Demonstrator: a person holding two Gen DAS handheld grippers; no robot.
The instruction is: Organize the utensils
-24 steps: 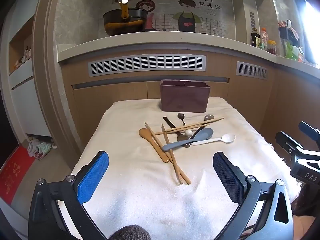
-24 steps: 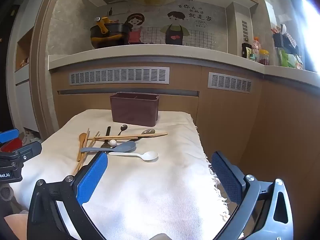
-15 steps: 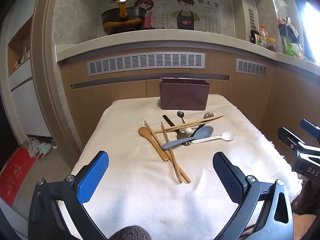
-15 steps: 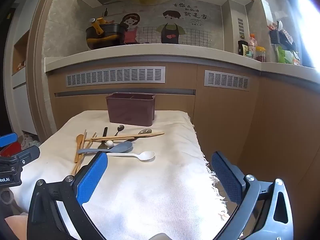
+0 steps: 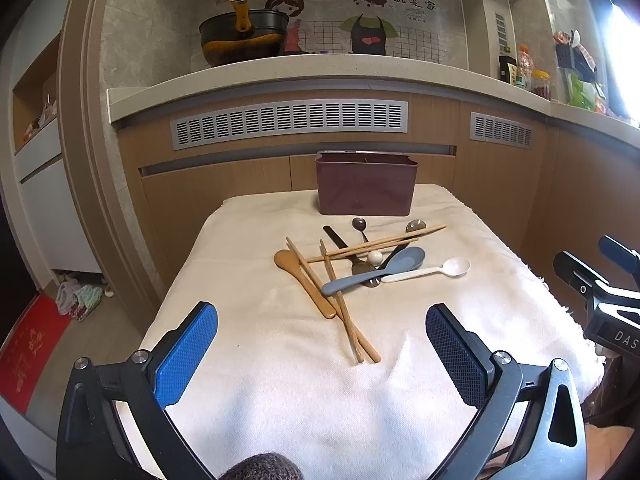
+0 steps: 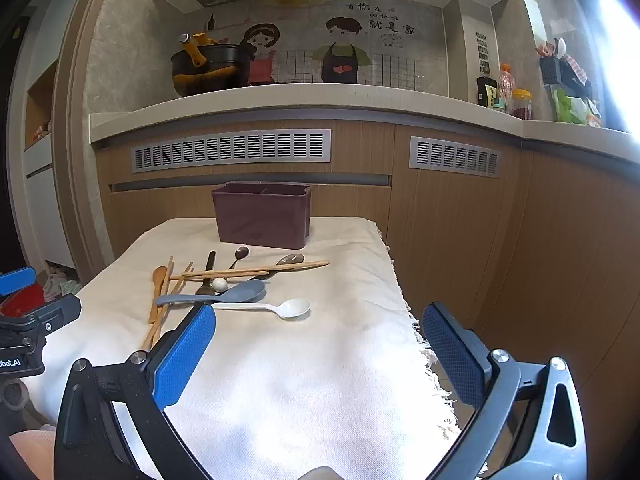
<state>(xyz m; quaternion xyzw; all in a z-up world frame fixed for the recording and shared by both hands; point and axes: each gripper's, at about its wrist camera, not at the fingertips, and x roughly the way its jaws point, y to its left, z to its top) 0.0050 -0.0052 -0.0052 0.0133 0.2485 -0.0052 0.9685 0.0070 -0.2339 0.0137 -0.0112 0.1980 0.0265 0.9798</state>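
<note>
Your left tongs (image 5: 320, 356) and right tongs (image 6: 318, 354) gape wide and empty short of the utensil heap (image 5: 360, 264), which lies before the maroon caddy (image 5: 366, 188), ready to pick.

Ahead of the left gripper (image 5: 320, 344), between the lines of its jaws, a heap of utensils (image 5: 360, 264) lies on the cloth-covered desk (image 5: 280, 380). Behind the heap, at the desk's far edge, stands the holder box (image 5: 366, 188). For the right gripper (image 6: 316, 348), heap and box sit ahead, towards its left jaw; the desk's edge runs under its right jaw.
</note>
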